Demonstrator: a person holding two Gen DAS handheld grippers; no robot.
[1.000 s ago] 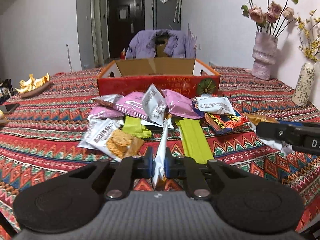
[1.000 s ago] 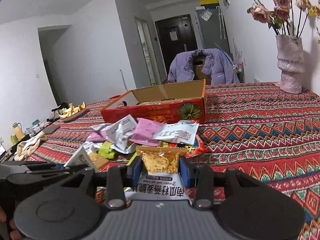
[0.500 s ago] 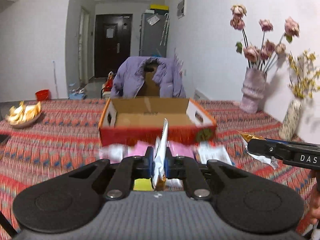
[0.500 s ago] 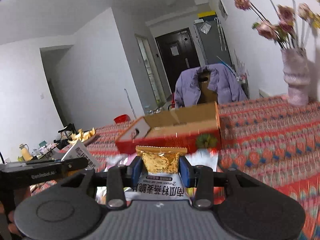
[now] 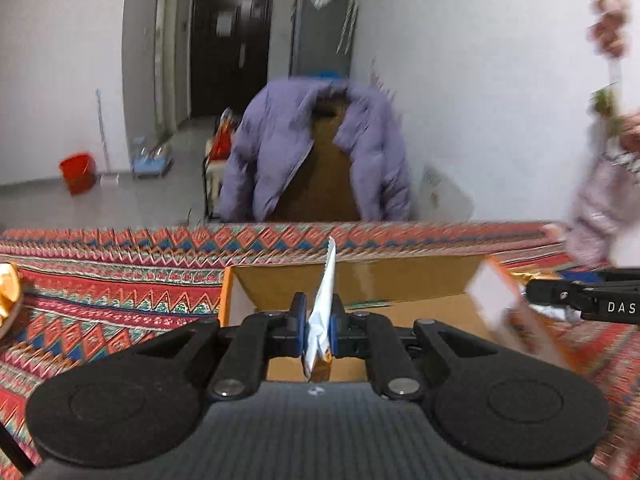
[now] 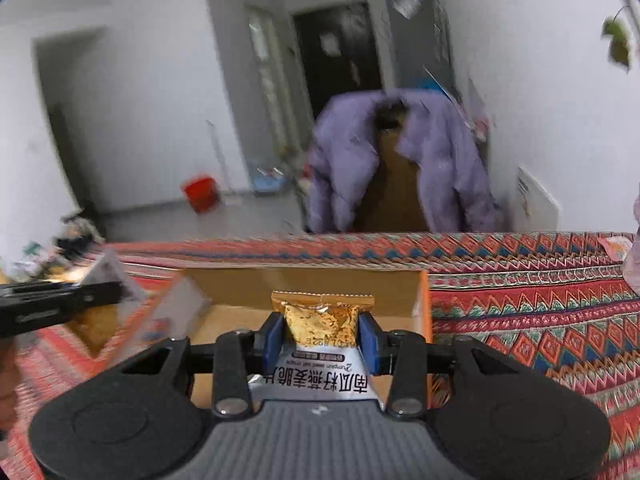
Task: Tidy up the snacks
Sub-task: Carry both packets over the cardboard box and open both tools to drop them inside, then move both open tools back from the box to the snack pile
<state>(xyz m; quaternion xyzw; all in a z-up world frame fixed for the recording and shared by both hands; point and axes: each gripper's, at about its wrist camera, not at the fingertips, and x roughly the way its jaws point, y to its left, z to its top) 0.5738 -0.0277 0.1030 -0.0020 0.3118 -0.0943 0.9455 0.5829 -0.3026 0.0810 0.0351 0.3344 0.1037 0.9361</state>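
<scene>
While both hover above the cardboard box (image 5: 420,280) — left hand-held gripper (image 5: 319,322) pinching a white packet (image 5: 325,296), right hand-held gripper (image 6: 322,338) a gold one (image 6: 322,316).

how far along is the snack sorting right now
Done: little can be confirmed; the visible parts of the cardboard box floor look bare. In hand: the left gripper is shut on a thin white packet held edge-on, and the right gripper is shut on a gold snack packet, both in front of the open box. Left: dropping both in; no other snacks are in view.
</scene>
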